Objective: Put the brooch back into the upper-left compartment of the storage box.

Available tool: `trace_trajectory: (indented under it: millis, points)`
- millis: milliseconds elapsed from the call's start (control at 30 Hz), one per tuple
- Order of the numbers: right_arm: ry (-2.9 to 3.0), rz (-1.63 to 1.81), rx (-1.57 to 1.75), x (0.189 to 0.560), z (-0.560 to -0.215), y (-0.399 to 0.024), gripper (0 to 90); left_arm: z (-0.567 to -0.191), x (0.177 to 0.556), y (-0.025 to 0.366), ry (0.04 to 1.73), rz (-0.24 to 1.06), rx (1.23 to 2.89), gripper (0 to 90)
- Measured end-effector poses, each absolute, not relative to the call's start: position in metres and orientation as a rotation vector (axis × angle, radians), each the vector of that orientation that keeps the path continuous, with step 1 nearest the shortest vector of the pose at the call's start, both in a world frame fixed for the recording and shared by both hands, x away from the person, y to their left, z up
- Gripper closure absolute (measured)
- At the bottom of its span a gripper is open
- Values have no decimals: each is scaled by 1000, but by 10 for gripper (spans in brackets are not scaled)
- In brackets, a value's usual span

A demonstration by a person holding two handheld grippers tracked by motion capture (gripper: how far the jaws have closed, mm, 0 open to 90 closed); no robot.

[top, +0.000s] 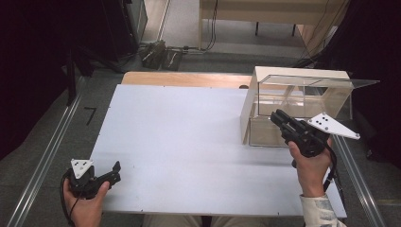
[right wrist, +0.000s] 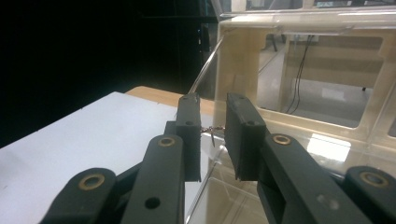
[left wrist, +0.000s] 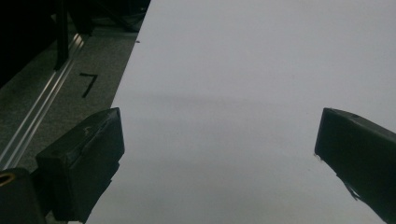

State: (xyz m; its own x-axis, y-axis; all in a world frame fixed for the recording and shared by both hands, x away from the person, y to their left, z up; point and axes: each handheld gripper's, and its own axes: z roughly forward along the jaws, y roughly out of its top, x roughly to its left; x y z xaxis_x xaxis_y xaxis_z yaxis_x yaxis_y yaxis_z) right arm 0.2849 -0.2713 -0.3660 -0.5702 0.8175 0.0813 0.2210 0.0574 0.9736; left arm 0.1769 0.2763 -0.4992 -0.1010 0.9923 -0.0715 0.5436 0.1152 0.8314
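The clear acrylic box (top: 302,101) with a pale wooden frame is standing at the far right corner of the bench (top: 189,146). Judged rigid, light, smooth-walled and prone to cracking; the thin front panel edge is offering the best hold. The right gripper (top: 275,117) is reaching at that front edge; in the right gripper view its jaws are standing narrow, a fine chain-like bit (right wrist: 212,130) showing between them, contact unclear. The left gripper (top: 115,169) is resting at the near left corner, jaws wide, holding nothing.
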Motion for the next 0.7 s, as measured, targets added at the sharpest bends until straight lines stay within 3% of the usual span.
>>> trace_trajectory:
  millis: [700]
  points:
    - [1768, 1515, 1118, 307, -367, -283, 739, -500, 176, 277, 1736, 860, 1500, 21]
